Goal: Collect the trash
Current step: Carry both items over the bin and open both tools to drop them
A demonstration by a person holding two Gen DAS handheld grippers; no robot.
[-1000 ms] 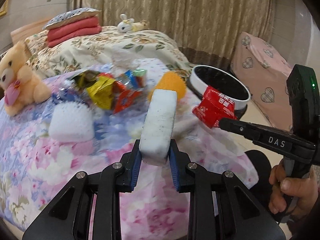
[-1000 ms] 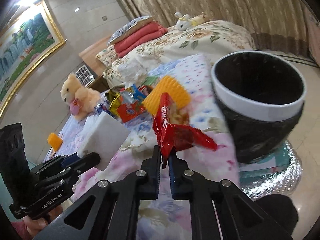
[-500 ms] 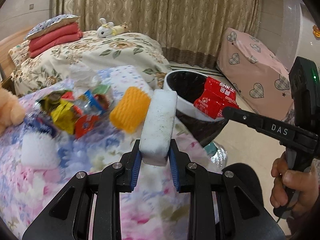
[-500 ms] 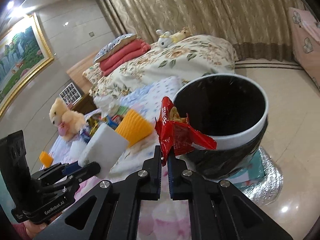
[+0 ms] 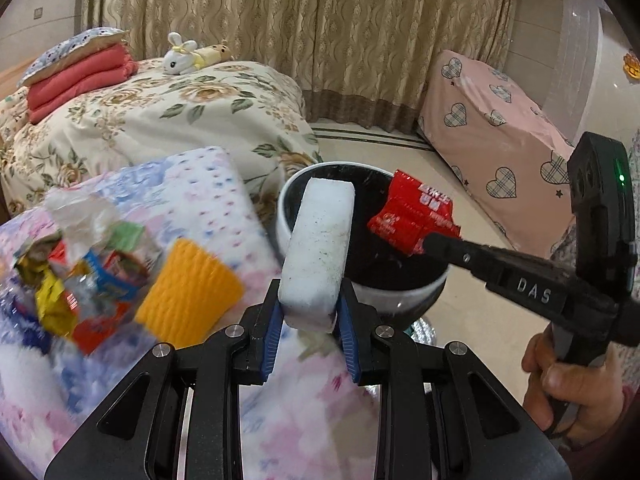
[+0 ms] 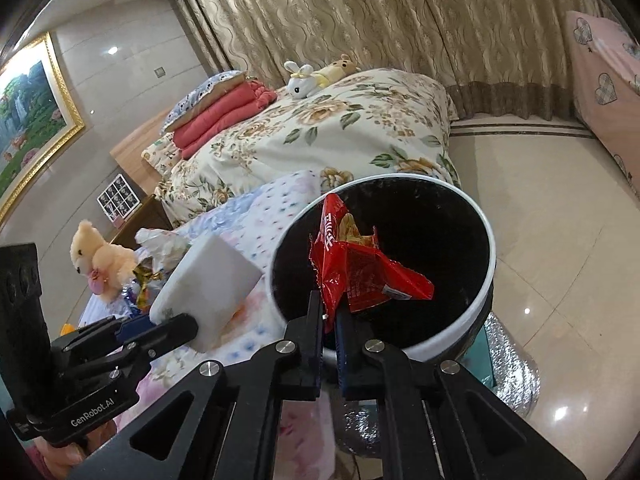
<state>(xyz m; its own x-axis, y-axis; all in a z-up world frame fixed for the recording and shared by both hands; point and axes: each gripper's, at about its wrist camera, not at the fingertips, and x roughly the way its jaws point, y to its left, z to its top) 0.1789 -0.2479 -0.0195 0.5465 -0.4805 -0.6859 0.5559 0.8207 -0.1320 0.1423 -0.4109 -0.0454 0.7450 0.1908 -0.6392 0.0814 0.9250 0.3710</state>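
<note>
My left gripper (image 5: 310, 322) is shut on a white foam block (image 5: 318, 252), held upright at the near rim of the black bin with a white rim (image 5: 288, 200). In the right wrist view that block (image 6: 208, 280) sits left of the bin (image 6: 490, 248), still over the table edge. My right gripper (image 6: 329, 316) is shut on a crumpled red snack wrapper (image 6: 360, 268), which hangs over the bin's dark opening. The left wrist view shows the wrapper (image 5: 416, 216) pinched at the tip of the right gripper (image 5: 434, 242).
A pile of colourful wrappers (image 5: 80, 276), an orange sponge (image 5: 188, 292) and crumpled clear plastic (image 5: 80, 212) lie on the floral tablecloth (image 5: 312, 412). A teddy bear (image 6: 98, 256) sits farther left. A flowered bed (image 5: 160, 120) stands behind; a pink covered seat (image 5: 492, 152) at right.
Both grippers have swung right, away from the trash pile toward the bin. The red wrapper now hangs over the bin's opening, and the foam block has reached its near rim.
</note>
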